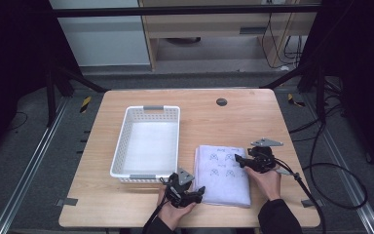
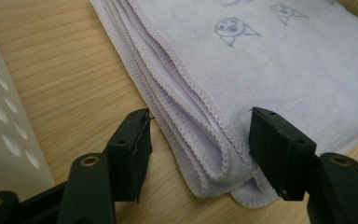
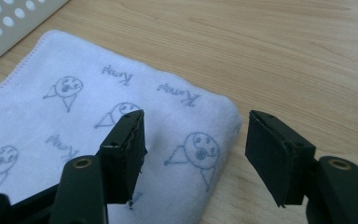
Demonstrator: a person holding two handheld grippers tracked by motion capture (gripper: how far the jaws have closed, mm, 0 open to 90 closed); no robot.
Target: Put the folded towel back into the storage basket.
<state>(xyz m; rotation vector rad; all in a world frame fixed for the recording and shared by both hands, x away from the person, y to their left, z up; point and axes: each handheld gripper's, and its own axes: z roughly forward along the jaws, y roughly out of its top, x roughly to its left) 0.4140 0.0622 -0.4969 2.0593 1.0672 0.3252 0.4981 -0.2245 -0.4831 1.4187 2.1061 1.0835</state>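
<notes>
Towel layers hide under its folded corner, between tool jaws.

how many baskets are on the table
1. The white perforated basket stands on the left half of the wooden table, just left of the folded lilac towel. Its wall also shows at the edge of both gripper views.
</notes>
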